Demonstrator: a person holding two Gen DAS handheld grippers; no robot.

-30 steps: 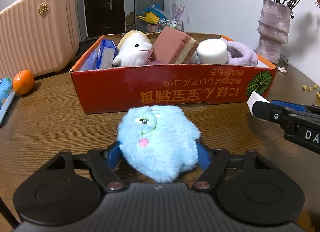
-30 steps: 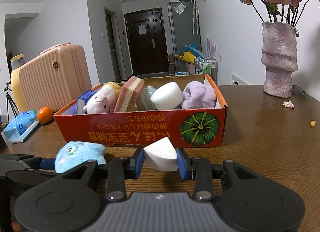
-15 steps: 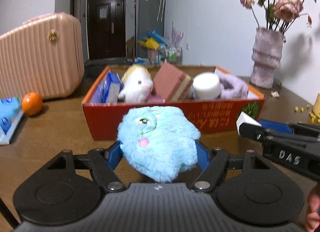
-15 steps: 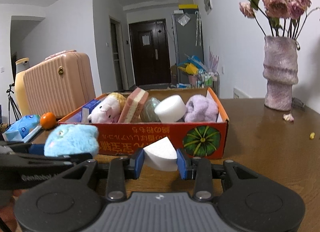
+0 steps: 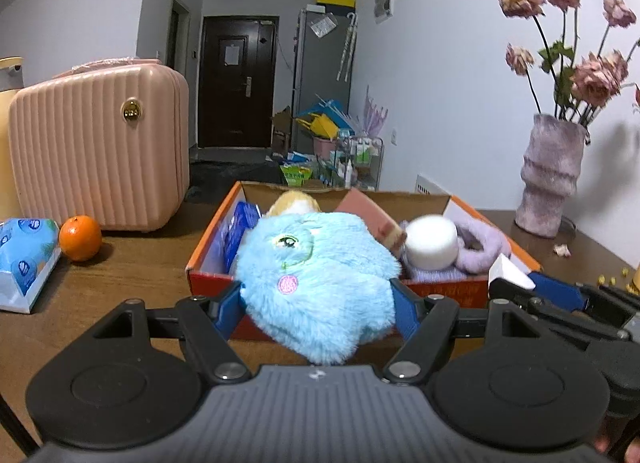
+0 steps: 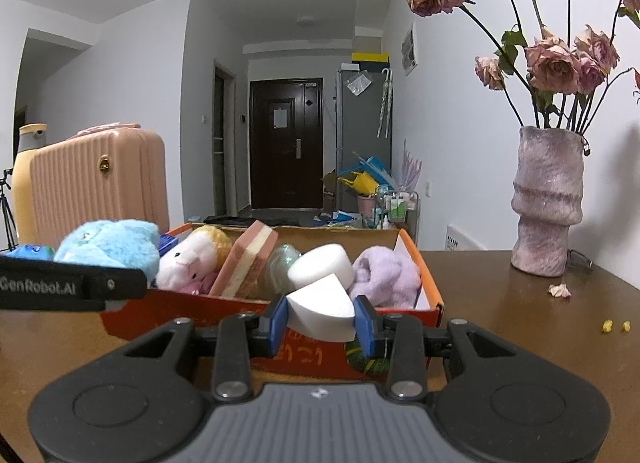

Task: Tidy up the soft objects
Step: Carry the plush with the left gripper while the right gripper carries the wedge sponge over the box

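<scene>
Left tongs (image 5: 318, 303) are clamped on the fluffy blue plush (image 5: 316, 279), held up just in front of the orange box (image 5: 208, 247) on the worktop (image 5: 132, 263). Looks light and squishy, so a mid-body pinch suits it. Right tongs (image 6: 320, 321) squeeze a white foam wedge (image 6: 322, 311) by its flat sides near the box's front wall.

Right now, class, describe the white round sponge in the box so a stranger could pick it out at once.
Find the red cardboard box on the brown table. Among the soft things inside, look toward its right end, between the pink layered sponge and the lilac fluffy cloth. The white round sponge is a smooth cylinder, unlike the white wedge sponge held outside in the right claw.
</scene>
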